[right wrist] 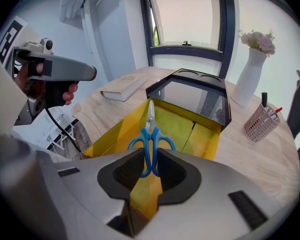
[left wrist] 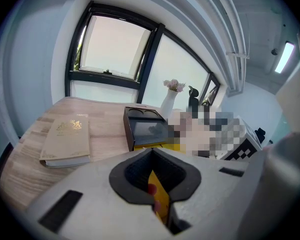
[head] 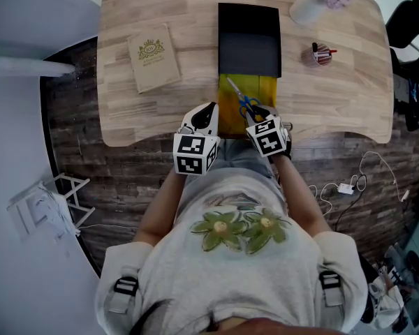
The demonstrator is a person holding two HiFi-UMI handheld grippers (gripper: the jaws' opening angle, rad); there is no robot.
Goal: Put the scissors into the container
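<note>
Blue-handled scissors (head: 246, 103) (right wrist: 151, 139) point away from me over the open yellow tray (head: 267, 89) (right wrist: 185, 129), which sticks out of a black sleeve (head: 249, 40) (right wrist: 190, 96) (left wrist: 145, 129) at the table's near edge. My right gripper (head: 257, 115) (right wrist: 147, 179) is shut on the scissors' handles, just above the tray's near end. Shut on the near left yellow flap (left wrist: 160, 199) of the tray is my left gripper (head: 209, 110) (left wrist: 157, 184). The scissor blades are closed.
A beige book (head: 153, 56) (left wrist: 67, 139) lies left of the container. A white vase with flowers (head: 311, 5) (right wrist: 250, 79) and a mesh pen holder (head: 322, 53) (right wrist: 260, 121) stand at the right back. Both grippers hang at the table's near edge.
</note>
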